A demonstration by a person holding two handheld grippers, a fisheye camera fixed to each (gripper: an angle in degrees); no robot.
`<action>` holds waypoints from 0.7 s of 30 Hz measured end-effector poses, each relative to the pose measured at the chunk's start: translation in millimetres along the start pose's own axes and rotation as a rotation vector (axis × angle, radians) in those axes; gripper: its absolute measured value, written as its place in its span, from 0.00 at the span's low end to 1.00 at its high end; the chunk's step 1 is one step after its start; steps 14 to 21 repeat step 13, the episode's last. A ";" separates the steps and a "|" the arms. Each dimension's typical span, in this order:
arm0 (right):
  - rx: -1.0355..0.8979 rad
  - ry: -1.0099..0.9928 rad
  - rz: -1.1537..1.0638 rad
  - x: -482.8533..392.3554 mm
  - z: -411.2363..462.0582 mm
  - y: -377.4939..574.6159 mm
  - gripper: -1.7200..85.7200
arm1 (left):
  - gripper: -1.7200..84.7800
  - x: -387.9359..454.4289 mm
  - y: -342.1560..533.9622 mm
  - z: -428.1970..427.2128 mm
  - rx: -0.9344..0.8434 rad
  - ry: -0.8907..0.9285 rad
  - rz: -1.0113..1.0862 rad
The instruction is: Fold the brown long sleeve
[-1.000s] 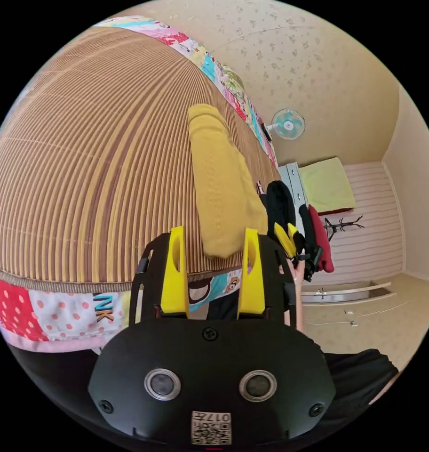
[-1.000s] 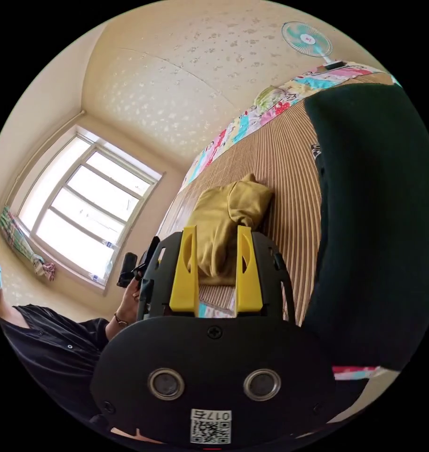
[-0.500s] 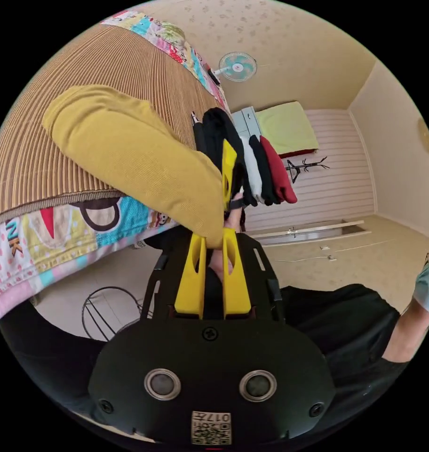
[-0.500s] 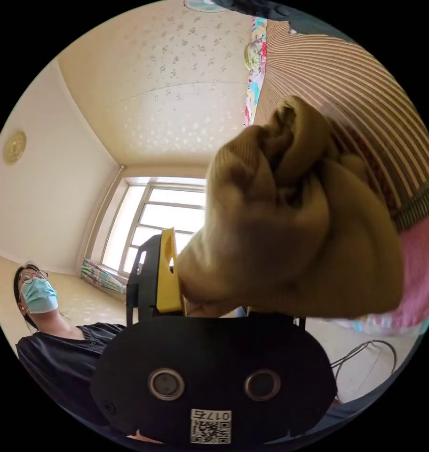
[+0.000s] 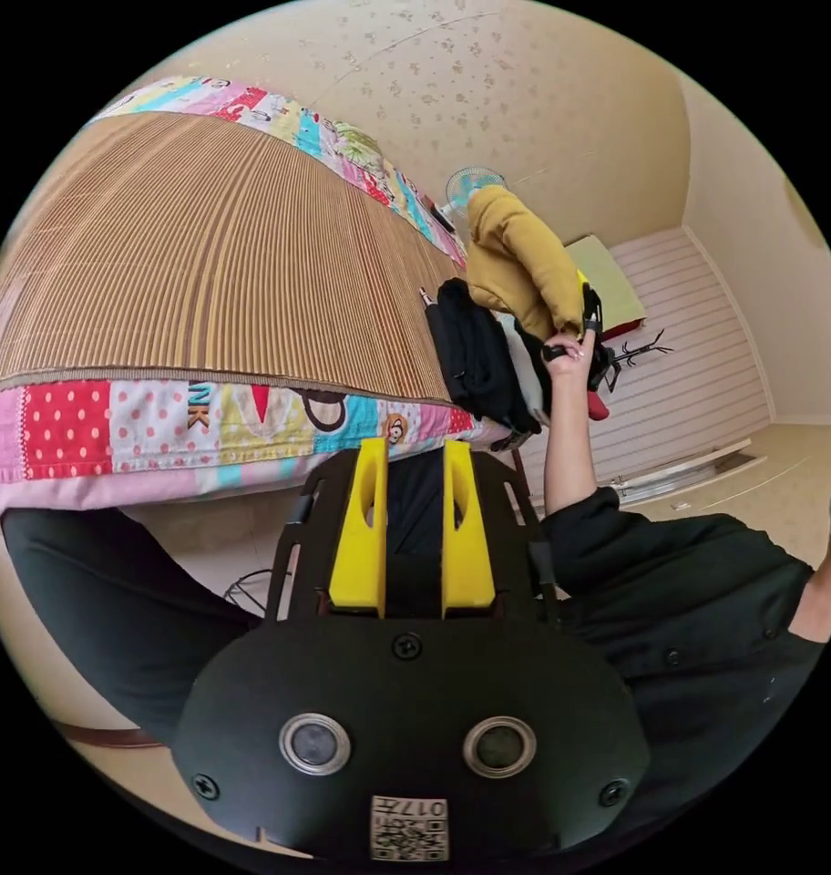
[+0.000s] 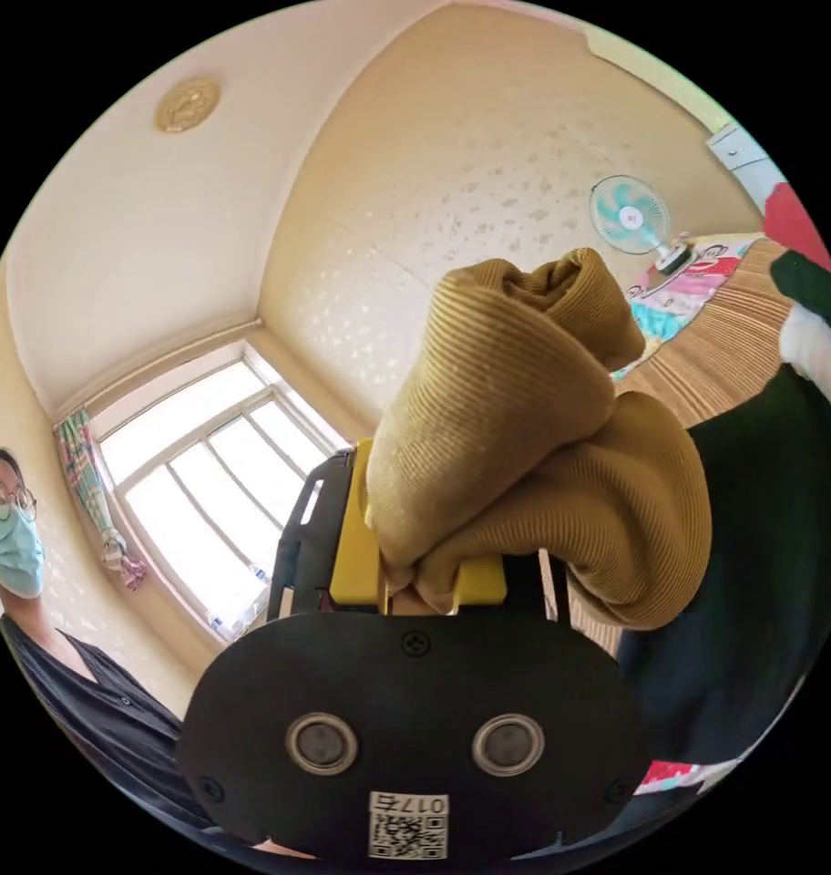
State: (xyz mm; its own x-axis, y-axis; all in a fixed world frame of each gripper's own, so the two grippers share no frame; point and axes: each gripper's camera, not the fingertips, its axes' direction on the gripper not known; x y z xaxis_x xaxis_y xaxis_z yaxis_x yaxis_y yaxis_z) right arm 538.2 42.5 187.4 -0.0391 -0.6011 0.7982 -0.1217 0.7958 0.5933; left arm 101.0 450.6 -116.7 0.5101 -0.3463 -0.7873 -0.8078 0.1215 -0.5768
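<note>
Home bedrm: bed w/ quilt (image 5: pixel 251 415), fan (image 6: pixel 629 215), window (image 6: pixel 192 492).

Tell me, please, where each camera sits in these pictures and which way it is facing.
Left gripper view: rides the left gripper, jaws apart and empty, beside the bed; shows the person's arm and dark top.
Right gripper view: rides the right gripper, shut on the folded brown top, facing the wall and window; shows the person's shoulder.
Shared: brown top, fan, stacked clothes, striped mat.
</note>
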 end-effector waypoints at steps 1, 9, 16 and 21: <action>0.023 0.067 0.045 18.1 -19.7 1.9 0.14 | 0.12 -7.3 2.8 -3.6 0.015 -0.015 -0.013; 0.002 0.442 0.401 82.4 -154.9 133.5 0.11 | 0.14 -48.2 20.6 -73.3 0.224 -0.338 -0.128; -0.026 0.472 0.347 52.8 -180.5 170.3 0.06 | 0.16 -90.7 4.9 -152.1 0.398 -0.668 -0.226; -0.026 0.472 0.347 52.8 -180.5 170.3 0.06 | 0.16 -90.7 4.9 -152.1 0.398 -0.668 -0.226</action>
